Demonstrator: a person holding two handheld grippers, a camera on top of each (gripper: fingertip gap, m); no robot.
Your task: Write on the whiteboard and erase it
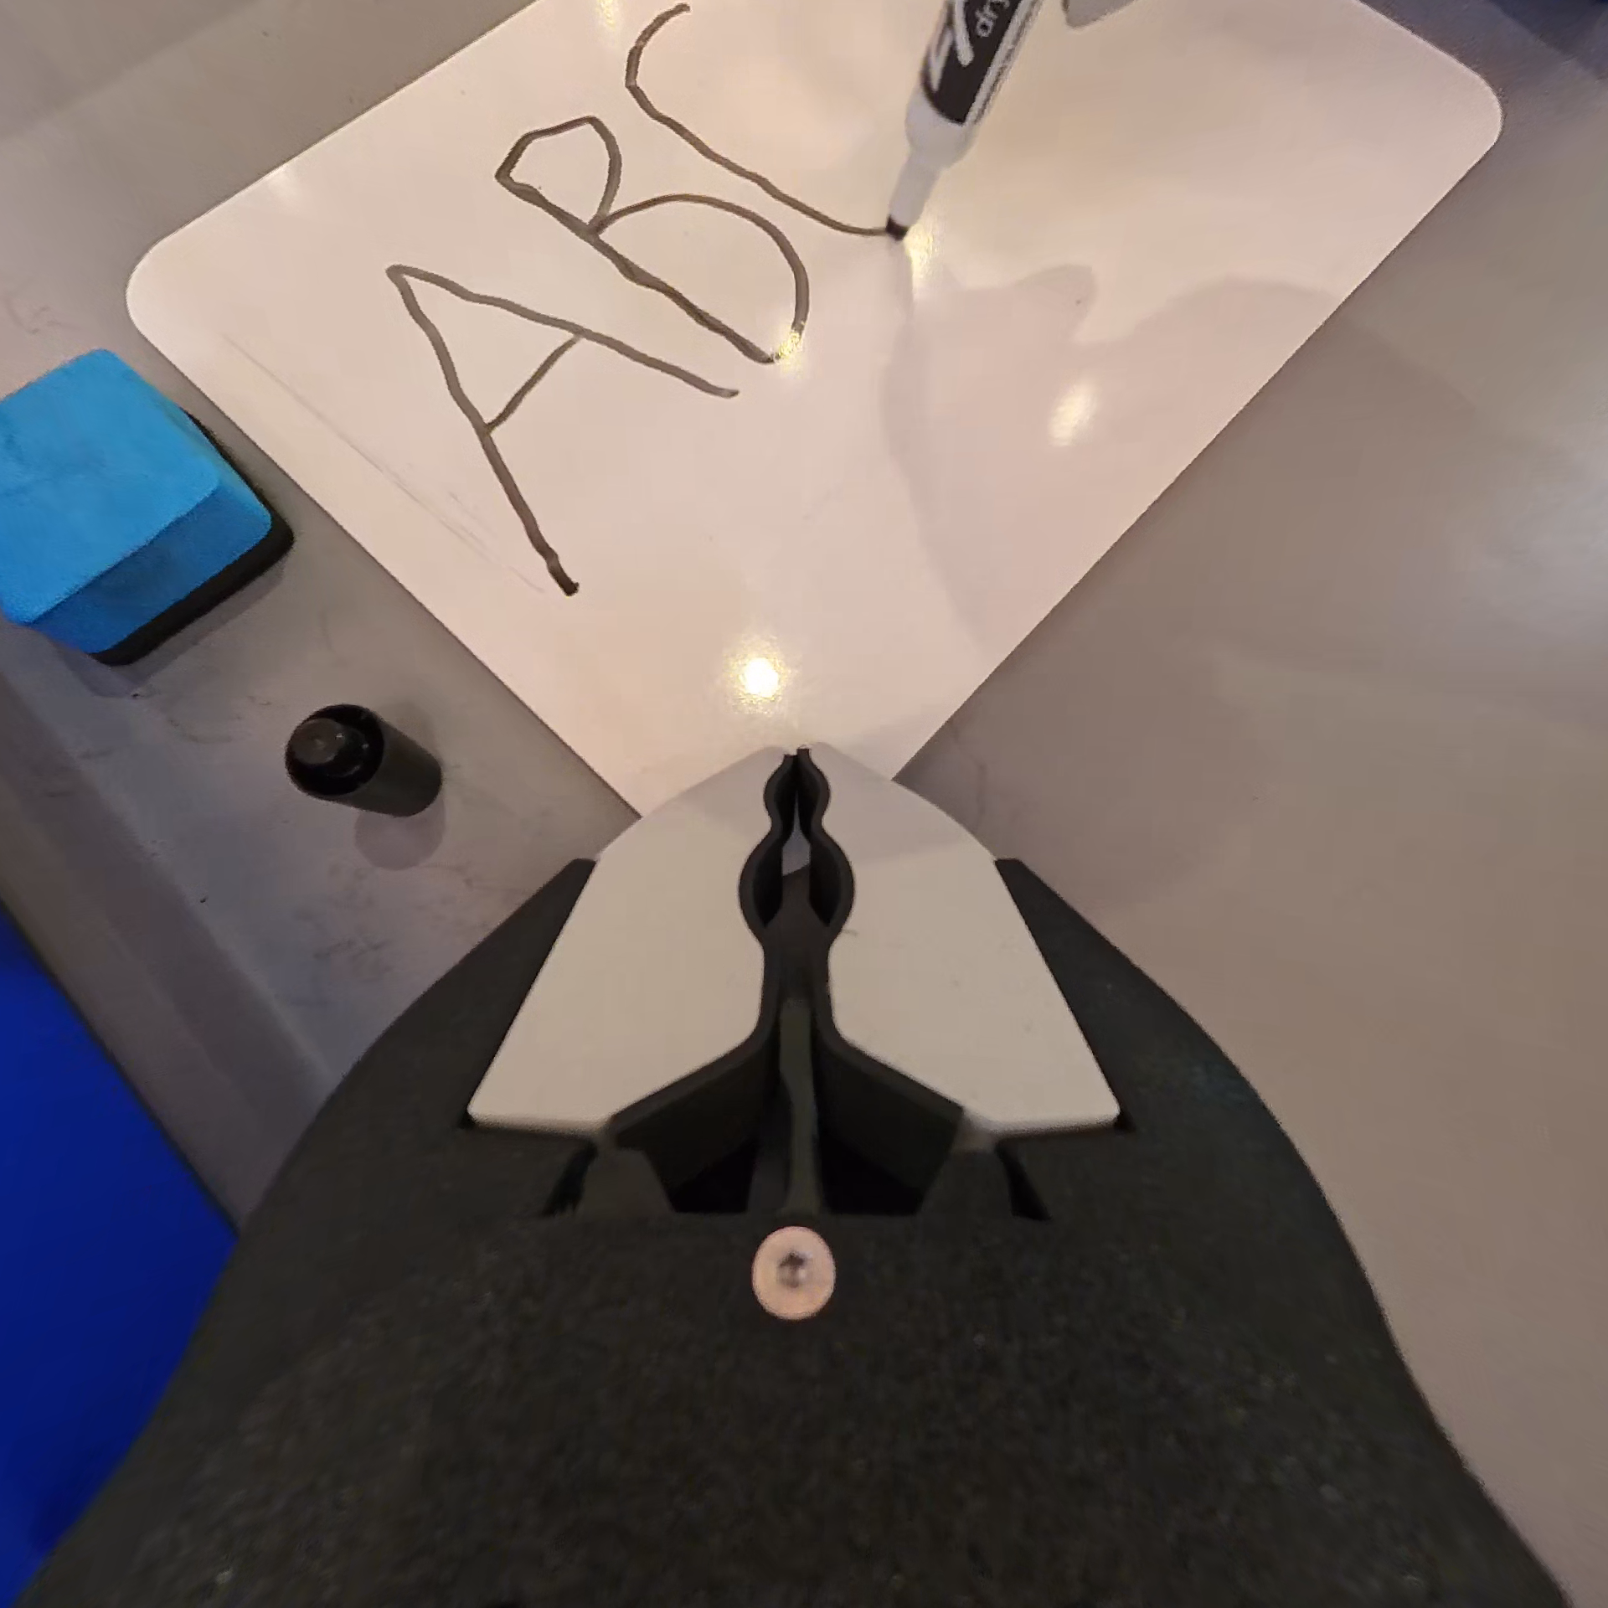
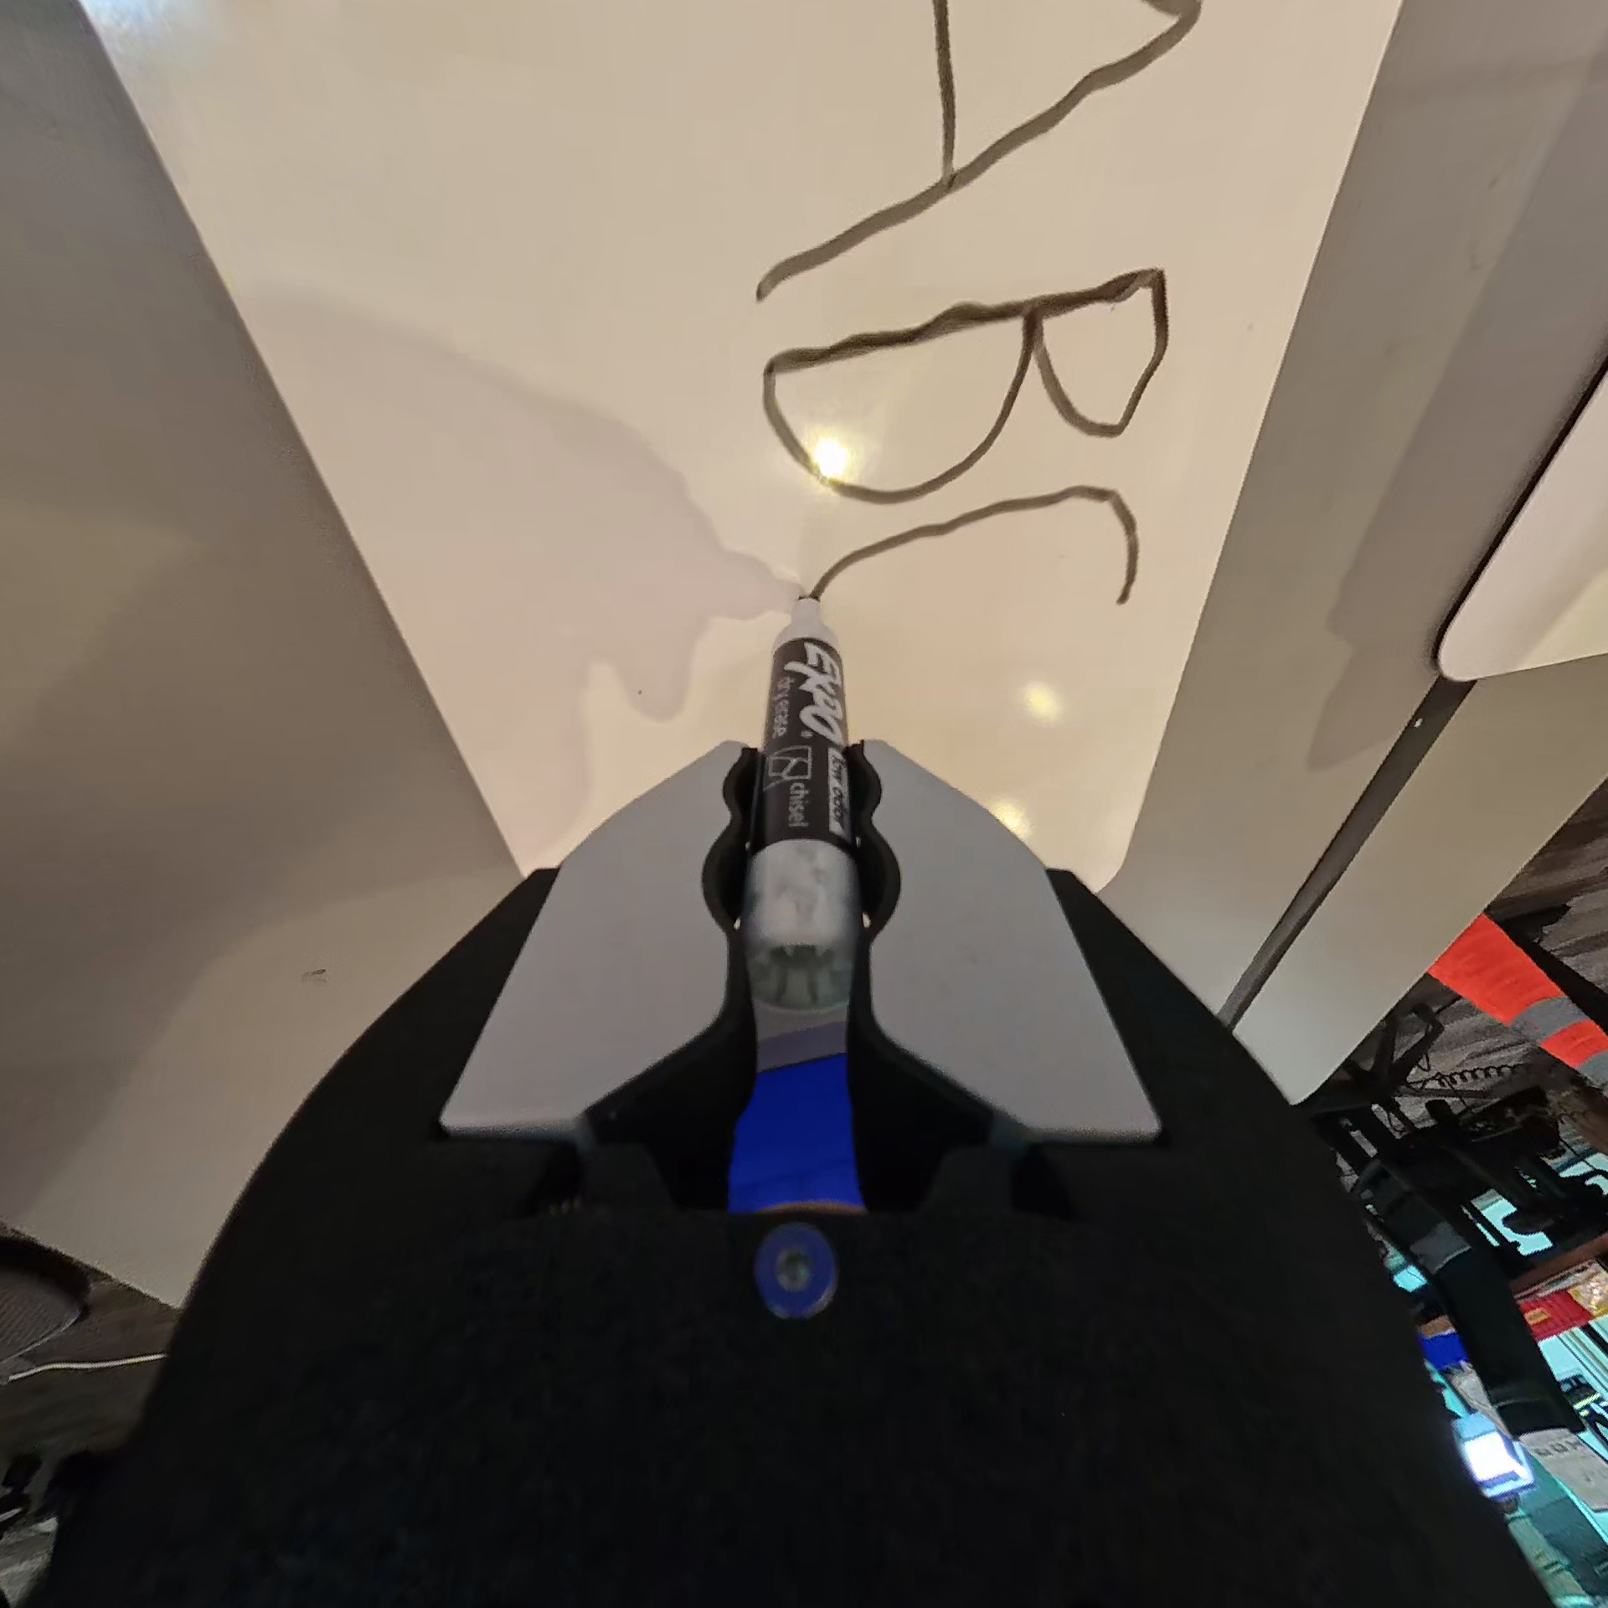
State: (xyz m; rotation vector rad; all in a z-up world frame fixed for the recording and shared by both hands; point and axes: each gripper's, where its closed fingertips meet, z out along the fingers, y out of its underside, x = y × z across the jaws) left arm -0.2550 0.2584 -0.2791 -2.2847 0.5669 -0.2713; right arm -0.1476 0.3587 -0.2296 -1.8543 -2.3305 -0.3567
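Nearest the lens in the right wrist view: the right gripper (image 2: 800,774), clamped narrow around a black dry-erase marker (image 2: 800,713), barrel seated in the grooves between the grey fingers (image 2: 940,870), a blue band at the marker's rear end. Tip pressed onto the whiteboard (image 2: 522,304), right at the end of the last dark stroke. Three hand-drawn dark marks across the glossy white surface, the newest one joined to the tip. Whiteboard flat on the grey bench (image 2: 157,609), rounded corners, bright ceiling-light reflections on it. Off to the right in that view, a second pale tabletop edge (image 2: 1549,566) and cluttered floor area beyond, too blurred to sort out. In the left wrist view: the left gripper (image 1: 800,757), fully closed with nothing between the tips, hovering at the near corner of the whiteboard (image 1: 1088,365); contact with the board impossible to tell. Same marker (image 1: 948,96) far across the board, tilted, tip down on the surface. To the left, off the board and on the bench (image 1: 1305,696): a blue eraser (image 1: 113,496) with a black felt base, just beside the board's edge, and nearer in, a black marker cap (image 1: 361,757) lying on its side. A blue surface (image 1: 78,1175) at the lower left edge, unidentifiable.
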